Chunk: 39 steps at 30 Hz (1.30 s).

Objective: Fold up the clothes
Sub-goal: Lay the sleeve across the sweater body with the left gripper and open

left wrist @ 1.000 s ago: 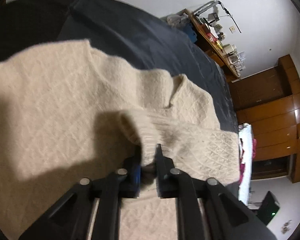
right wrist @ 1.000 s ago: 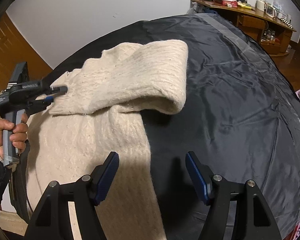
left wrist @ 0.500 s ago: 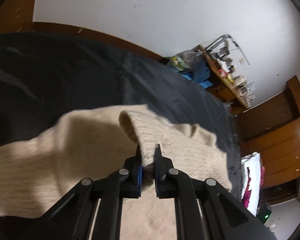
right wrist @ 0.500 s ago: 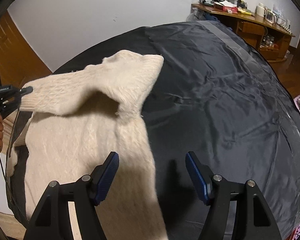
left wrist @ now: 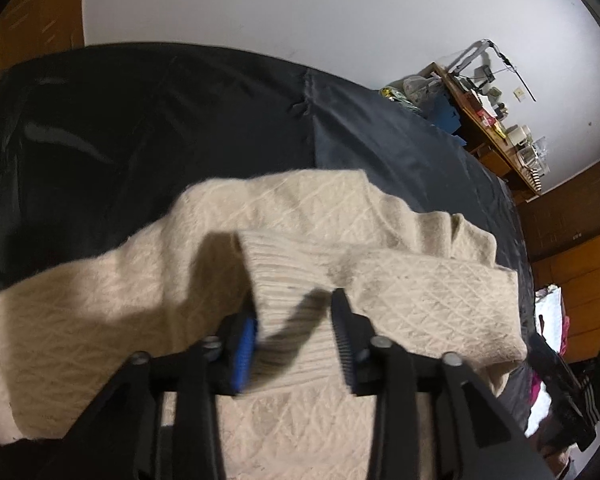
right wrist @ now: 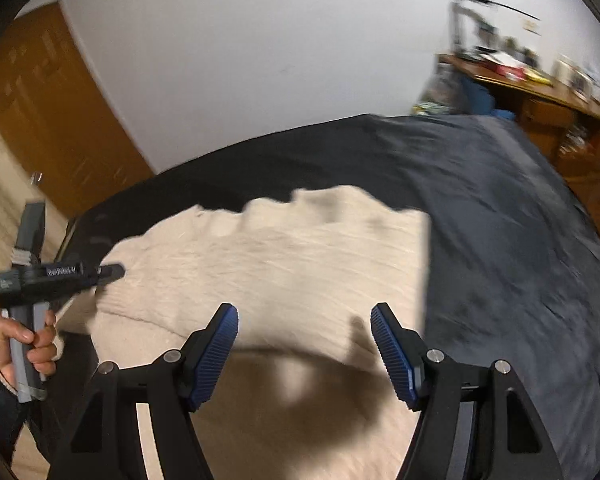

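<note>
Item: cream cable-knit sweater [left wrist: 308, 240], lying on a dark satin-like bedspread [left wrist: 140, 128] that covers the bed; the knit occupies the near part of the bed, and the dark cloth shows bare beyond it and to its right. A sleeve with a ribbed cuff [left wrist: 276, 268] is laid across the body of the garment, the cuff end lying between the tongs of the left gripper [left wrist: 296, 320]. Left gripper: tongs apart, one blue pad and one black ridged pad on either side of the cuff, a gap showing on the right side, so the cloth is not clamped. Right gripper [right wrist: 304, 336]: tongs wide apart, blue ridged pads hovering above the sweater [right wrist: 284, 264], holding nothing; its shadow falls on the knit below. In the right wrist view the left gripper [right wrist: 112, 270] is seen from the side at the left edge of the sweater, its grey handle held in the person's left hand [right wrist: 24, 344]; from this angle its tong gap cannot be told. Surroundings: white wall [right wrist: 260, 48]; wooden door or panelling [right wrist: 48, 120] at left; a wooden desk [left wrist: 496, 136] against the far wall bearing small cluttered articles too small or blurred to name, including pale containers whose contents cannot be made out; wooden cabinet fronts [left wrist: 580, 240] at right. The right wrist view is motion-blurred.
</note>
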{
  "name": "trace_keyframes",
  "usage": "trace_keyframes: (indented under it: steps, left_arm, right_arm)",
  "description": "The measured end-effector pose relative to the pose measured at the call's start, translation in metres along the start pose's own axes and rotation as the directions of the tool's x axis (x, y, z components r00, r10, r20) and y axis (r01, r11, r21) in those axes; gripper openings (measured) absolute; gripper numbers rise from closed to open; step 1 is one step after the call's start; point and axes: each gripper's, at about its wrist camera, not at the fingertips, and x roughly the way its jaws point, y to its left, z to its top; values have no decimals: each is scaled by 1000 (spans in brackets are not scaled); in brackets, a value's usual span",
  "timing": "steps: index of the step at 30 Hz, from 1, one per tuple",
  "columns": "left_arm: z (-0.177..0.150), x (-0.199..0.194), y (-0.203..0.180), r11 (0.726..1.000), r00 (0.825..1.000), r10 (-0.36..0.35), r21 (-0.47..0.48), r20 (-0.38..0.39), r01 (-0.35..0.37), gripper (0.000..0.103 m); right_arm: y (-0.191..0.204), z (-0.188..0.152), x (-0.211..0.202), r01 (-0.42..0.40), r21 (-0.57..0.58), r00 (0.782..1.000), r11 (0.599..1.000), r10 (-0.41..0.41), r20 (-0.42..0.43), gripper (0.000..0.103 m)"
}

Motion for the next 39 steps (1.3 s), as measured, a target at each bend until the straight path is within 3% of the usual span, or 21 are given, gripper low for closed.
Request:
trace_keyframes:
  steps: [5, 12, 16, 18, 20, 26, 28, 33, 35, 39]
  left_arm:
    - [1, 9, 0, 999, 999, 32, 13, -13, -32, 48]
    - [-3, 12, 12, 999, 999, 40, -12, -22, -40, 48]
    - [0, -12, 5, 999, 998, 36, 0, 53, -36, 51]
    - [0, -18, -4, 999, 996, 21, 26, 83, -23, 69]
    - [0, -20, -14, 998, 995, 6, 55, 101, -11, 78]
    - [-4, 26, -26, 995, 999, 53, 89, 12, -54, 78]
    - [-8, 32, -26, 990, 997, 72, 117, 26, -75, 79]
    - [-10, 30, -34, 981, 993, 117, 154, 20, -119, 79]
    - [-11, 22, -34, 985, 993, 115, 125, 17, -116, 79]
    - [-25, -2, -30, 994, 996, 82, 64, 29, -84, 79]
  right_arm:
    - [1, -12, 53, 112, -52, 980, 992, -119, -157, 71]
    - [-8, -16, 62, 129, -119, 975, 984, -148, -163, 80]
    - [-5, -5, 57, 129, -104, 974, 986, -145, -172, 80]
    - [1, 4, 47, 129, -98, 981, 987, -141, -136, 80]
    - [8, 14, 43, 118, -105, 985, 987, -129, -110, 80]
    - [5, 9, 82, 117, -136, 970, 984, -143, -195, 82]
    - [7, 7, 82, 125, -174, 975, 977, -153, -162, 85]
    - [10, 9, 83, 127, -192, 971, 973, -161, -175, 88]
    - [10, 11, 76, 138, -179, 968, 974, -171, -185, 88]
    - [14, -5, 38, 73, -163, 981, 984, -100, -167, 88]
